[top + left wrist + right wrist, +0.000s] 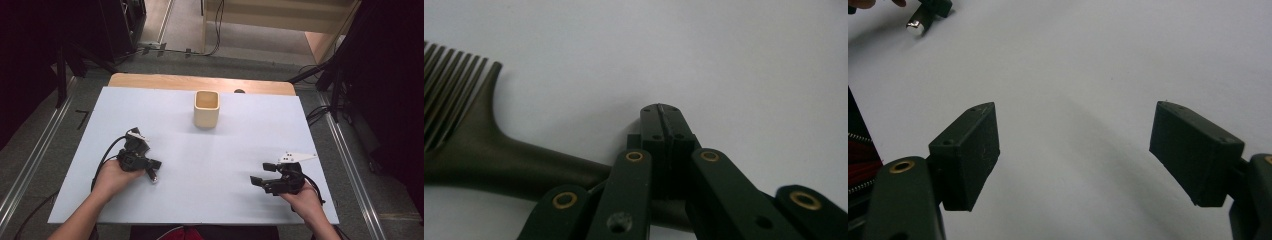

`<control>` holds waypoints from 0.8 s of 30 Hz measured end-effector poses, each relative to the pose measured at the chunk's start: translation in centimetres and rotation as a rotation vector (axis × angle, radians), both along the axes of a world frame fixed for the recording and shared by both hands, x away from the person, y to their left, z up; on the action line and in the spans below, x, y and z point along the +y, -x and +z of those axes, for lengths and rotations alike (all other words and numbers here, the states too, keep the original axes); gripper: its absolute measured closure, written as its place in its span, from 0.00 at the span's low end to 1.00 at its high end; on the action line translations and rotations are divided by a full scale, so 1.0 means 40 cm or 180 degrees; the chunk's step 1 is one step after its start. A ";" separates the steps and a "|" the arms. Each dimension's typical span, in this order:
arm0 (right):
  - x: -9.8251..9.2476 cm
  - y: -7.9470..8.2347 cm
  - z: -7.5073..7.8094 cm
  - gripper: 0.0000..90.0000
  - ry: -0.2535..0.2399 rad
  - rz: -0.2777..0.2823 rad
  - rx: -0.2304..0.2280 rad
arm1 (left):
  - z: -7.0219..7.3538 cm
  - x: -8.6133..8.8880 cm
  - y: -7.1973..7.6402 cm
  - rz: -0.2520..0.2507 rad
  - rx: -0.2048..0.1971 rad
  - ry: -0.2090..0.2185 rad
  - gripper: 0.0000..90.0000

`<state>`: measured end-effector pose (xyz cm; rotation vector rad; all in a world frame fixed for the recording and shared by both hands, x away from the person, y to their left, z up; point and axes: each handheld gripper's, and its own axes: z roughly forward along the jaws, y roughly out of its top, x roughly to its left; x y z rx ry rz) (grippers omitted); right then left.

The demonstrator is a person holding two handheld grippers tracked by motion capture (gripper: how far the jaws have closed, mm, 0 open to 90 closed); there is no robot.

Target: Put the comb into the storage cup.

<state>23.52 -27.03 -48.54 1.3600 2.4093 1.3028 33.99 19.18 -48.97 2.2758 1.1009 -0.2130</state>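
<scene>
Between your two grippers the white table cover [210, 165] lies bare, so you have open passage across the whole middle and near edge. Your one standing obstacle is the cream square cup [206, 108], upright at the far centre (free room on both its sides). Low at your left gripper [151, 168] a dark wide-tooth comb [484, 150] lies flat on the surface, its handle running under the closed jaws. Your right gripper [1073, 150] has its jaws spread wide, with bare surface between and ahead of them.
</scene>
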 end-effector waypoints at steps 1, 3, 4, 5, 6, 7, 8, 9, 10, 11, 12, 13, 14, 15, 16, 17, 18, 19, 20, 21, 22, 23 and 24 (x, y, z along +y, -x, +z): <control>0.000 0.000 0.000 0.20 0.0001 0.0000 -0.0001 | 0.000 0.003 0.001 0.0010 0.0002 -0.0001 1.00; 0.000 0.000 0.000 0.20 0.0000 0.0003 -0.0002 | 0.001 0.008 0.002 0.0022 0.0001 -0.0009 1.00; 0.000 0.000 0.000 0.20 0.0004 0.0005 -0.0001 | 0.002 0.011 0.002 0.0024 -0.0003 -0.0012 1.00; 0.001 0.000 0.000 0.20 0.0002 0.0004 0.0000 | 0.002 0.015 0.002 0.0018 -0.0011 -0.0025 1.00; 0.001 0.000 0.000 0.20 0.0002 0.0004 0.0000 | 0.003 0.017 0.003 0.0028 -0.0014 -0.0029 1.00; 0.001 -0.001 0.000 0.20 0.0002 0.0005 -0.0002 | 0.002 0.020 0.003 0.0041 -0.0014 -0.0025 1.00; 0.001 -0.001 0.001 0.20 -0.0002 0.0004 0.0001 | 0.003 0.023 0.004 0.0051 -0.0015 -0.0026 1.00; 0.001 -0.001 0.001 0.20 0.0000 0.0011 0.0002 | 0.004 0.029 0.004 0.0062 -0.0005 -0.0037 1.00; 0.001 -0.001 0.001 0.20 0.0000 0.0011 0.0002 | 0.004 0.029 0.004 0.0062 -0.0005 -0.0037 1.00; 0.002 -0.002 0.001 0.20 0.0002 0.0011 -0.0006 | 0.005 0.033 0.006 0.0071 -0.0028 -0.0055 1.00; 0.002 -0.002 0.001 0.20 0.0000 0.0010 -0.0003 | 0.005 0.033 0.006 0.0071 -0.0028 -0.0055 1.00; 0.002 -0.002 0.001 0.20 0.0000 0.0010 -0.0003 | 0.006 0.034 0.007 0.0080 -0.0037 -0.0067 1.00; 0.002 -0.002 0.001 0.20 0.0003 0.0016 -0.0004 | 0.006 0.037 0.007 0.0078 -0.0041 -0.0073 1.00; 0.002 -0.003 0.001 0.20 0.0003 0.0022 -0.0001 | 0.006 0.039 0.007 0.0095 -0.0038 -0.0077 1.00; 0.003 -0.003 0.002 0.20 0.0002 0.0019 0.0004 | 0.007 0.042 0.007 0.0091 -0.0040 -0.0084 1.00; 0.003 -0.004 0.002 0.20 0.0000 0.0025 -0.0003 | 0.007 0.044 0.006 0.0099 -0.0052 -0.0092 1.00; 0.004 -0.005 0.002 0.20 -0.0003 0.0037 -0.0010 | 0.008 0.046 0.007 0.0110 -0.0047 -0.0094 1.00; 0.004 -0.005 0.002 0.20 -0.0003 0.0037 -0.0010 | 0.008 0.048 0.007 0.0113 -0.0046 -0.0097 1.00; 0.005 -0.005 0.002 0.20 0.0001 0.0038 -0.0009 | 0.008 0.050 0.007 0.0122 -0.0056 -0.0103 1.00; 0.005 -0.006 0.002 0.20 -0.0001 0.0044 -0.0009 | 0.009 0.052 0.007 0.0122 -0.0055 -0.0113 1.00; 0.006 -0.006 0.003 0.20 0.0010 0.0048 -0.0004 | 0.009 0.054 0.008 0.0142 -0.0060 -0.0109 1.00; 0.006 -0.007 0.003 0.20 0.0016 0.0050 -0.0008 | 0.009 0.057 0.008 0.0156 -0.0063 -0.0114 1.00; 0.007 -0.007 0.003 0.20 0.0011 0.0049 -0.0007 | 0.010 0.060 0.008 0.0157 -0.0058 -0.0117 1.00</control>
